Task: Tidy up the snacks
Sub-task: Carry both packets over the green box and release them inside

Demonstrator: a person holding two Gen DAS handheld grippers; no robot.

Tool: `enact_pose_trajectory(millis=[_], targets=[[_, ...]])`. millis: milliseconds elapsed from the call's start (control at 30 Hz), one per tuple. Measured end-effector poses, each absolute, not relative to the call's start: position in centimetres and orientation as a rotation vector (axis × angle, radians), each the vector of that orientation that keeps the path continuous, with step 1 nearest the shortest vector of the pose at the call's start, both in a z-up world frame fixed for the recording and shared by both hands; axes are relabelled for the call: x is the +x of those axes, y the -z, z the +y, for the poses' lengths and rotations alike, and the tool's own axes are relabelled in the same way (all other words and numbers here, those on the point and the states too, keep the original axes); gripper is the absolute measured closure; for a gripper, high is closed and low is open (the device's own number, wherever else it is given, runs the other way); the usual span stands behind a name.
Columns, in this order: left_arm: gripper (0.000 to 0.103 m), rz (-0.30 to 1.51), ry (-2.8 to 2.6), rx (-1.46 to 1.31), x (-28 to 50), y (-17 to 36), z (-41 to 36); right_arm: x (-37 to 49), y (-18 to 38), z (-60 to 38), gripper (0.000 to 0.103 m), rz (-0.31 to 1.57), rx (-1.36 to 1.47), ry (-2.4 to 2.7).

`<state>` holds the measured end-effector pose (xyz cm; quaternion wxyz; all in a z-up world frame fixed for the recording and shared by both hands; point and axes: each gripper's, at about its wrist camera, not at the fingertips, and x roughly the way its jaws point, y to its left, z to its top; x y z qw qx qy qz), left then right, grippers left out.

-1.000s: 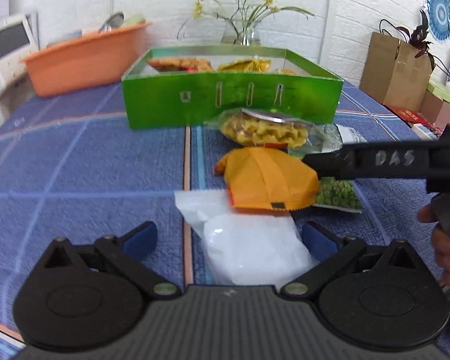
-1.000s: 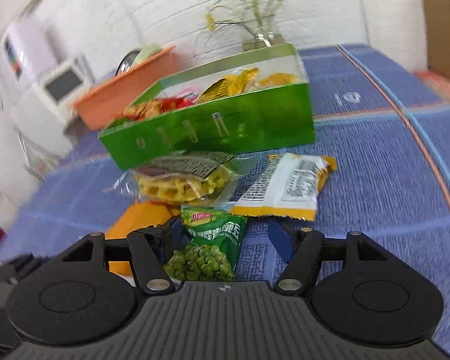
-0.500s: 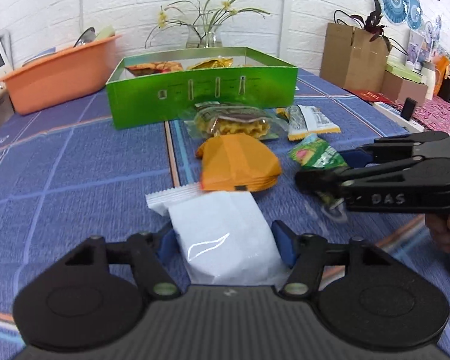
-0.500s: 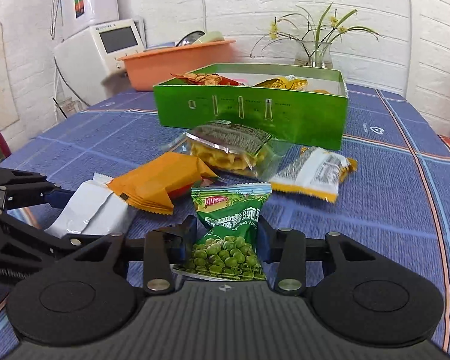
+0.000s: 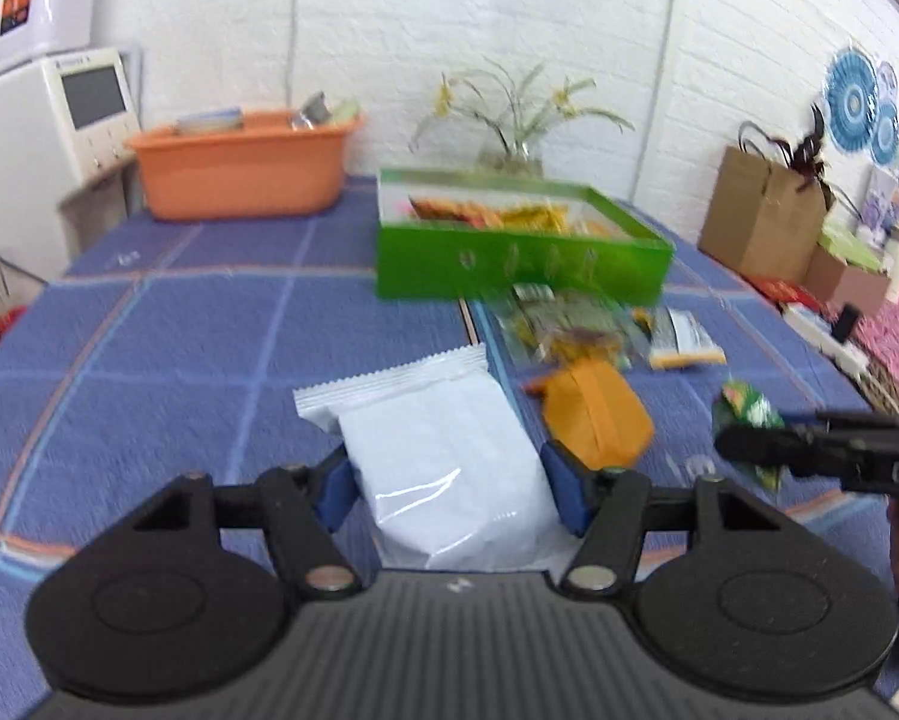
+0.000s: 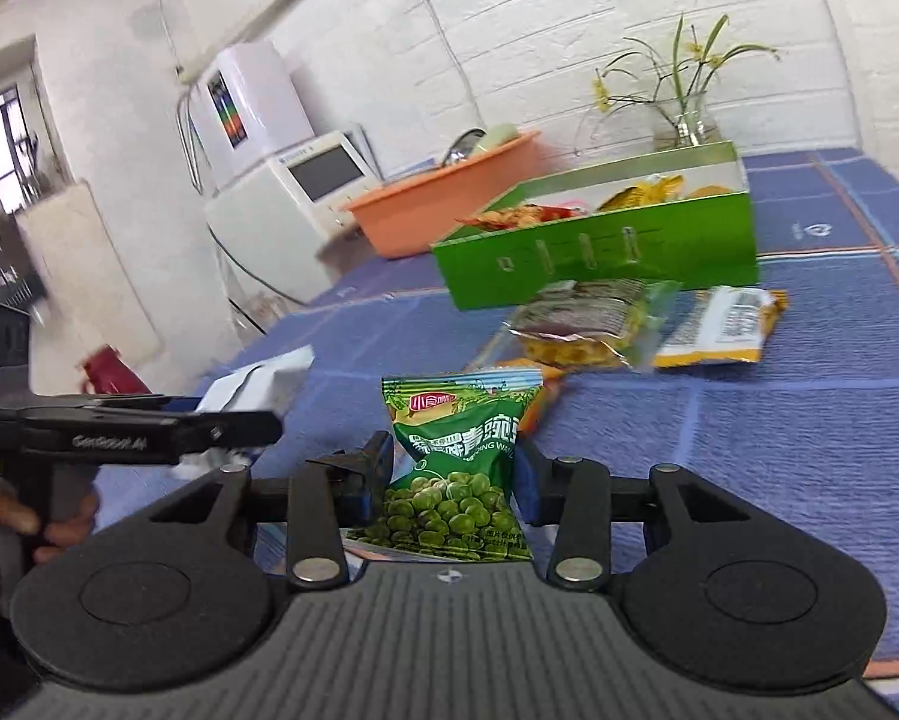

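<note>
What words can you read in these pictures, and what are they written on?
"GenRobot.AI": on the side of the left gripper, seen from the right wrist.
"DAS", cut off by the picture's edge: on the right gripper, seen from the left wrist.
"...ING WA...": on the green pea packet; its Chinese characters and small print are too small to read.
Print on the yellow packet: too blurred.
</note>
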<state>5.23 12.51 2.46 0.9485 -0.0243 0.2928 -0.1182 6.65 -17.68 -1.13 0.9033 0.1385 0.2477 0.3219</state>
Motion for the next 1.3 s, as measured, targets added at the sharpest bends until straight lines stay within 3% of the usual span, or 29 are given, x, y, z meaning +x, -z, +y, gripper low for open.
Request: enact_pose_trajectory(millis=[400,600,667,833,900,933,967,1067,1300], targets=[[0.04,0.422,0.237,-0.17,21.4,-9.4,8.0,16.7,-4.8,-20.4,0.031,0.194,0.527,-0.477],[0.04,0.424,0.206,-0.194,27.7,-6.3,4.5,23.6,-3.0,-20.0,0.031,0.227,0.67,-0.388],[0.04,0.5,0.214,-0.122,29.4,-5.2,3.7,24.5,-2.3,-19.3,0.031,0.234,0.616,-0.354],[0.039,0.462,0.137,-0.065,30.7,-4.4,3.2,25.9,-1.8,-17.8,0.027,0.249,0.448,-0.317],[0.027,0.448,0.094,-0.063,30.7,-4.2,3.6,26.0,-1.5,-17.5,0.016,0.231,0.405,-0.288],[0.027,0.441,0.083,-0.058,30.7,-4.2,3.6,25.9,-1.4,-17.5,0.0,0.23,0.406,-0.275],[0.024,0.434,0.079,-0.047,30.6,-4.3,3.7,25.8,-1.3,-17.7,0.0,0.235,0.42,-0.263],[0.0,0.41,0.051,-0.035,30.2,-4.7,3.7,25.8,-1.4,-18.6,0.0,0.25,0.502,-0.272],[0.0,0.39,0.039,-0.035,28.8,-6.4,3.8,23.7,-3.9,-19.8,0.0,0.182,0.536,-0.28]])
